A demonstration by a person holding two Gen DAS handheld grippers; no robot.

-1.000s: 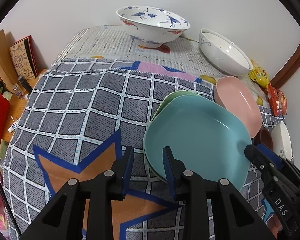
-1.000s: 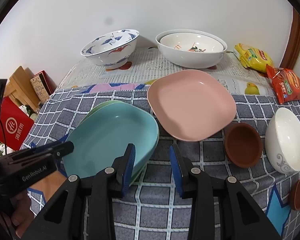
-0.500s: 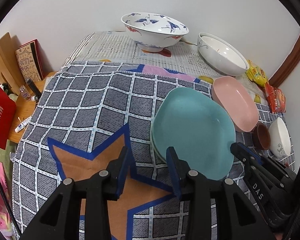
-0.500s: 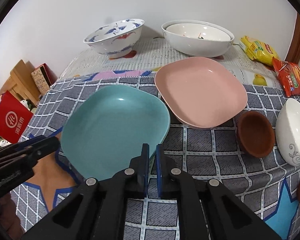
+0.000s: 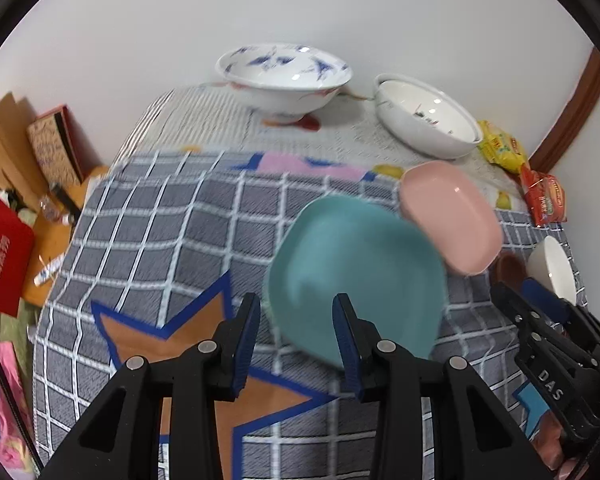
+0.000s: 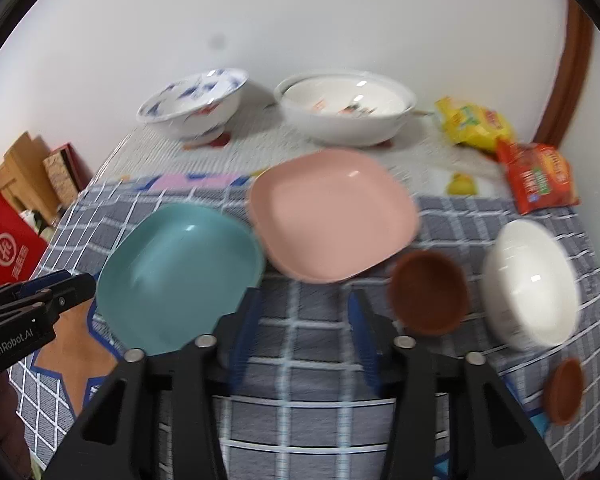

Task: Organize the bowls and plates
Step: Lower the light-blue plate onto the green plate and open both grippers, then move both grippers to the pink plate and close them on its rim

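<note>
Both the left tongs [image 5: 294, 336] and right tongs [image 6: 304, 334] gape wide, empty. Next, probably the pink plate [image 6: 332, 216]: nip its near rim squarely, lift level onto the teal plate [image 6: 180, 272].

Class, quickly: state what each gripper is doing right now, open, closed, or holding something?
Left gripper: open, holding nothing, with the teal square plastic plate beyond it.
Right gripper: open, holding nothing.
</note>
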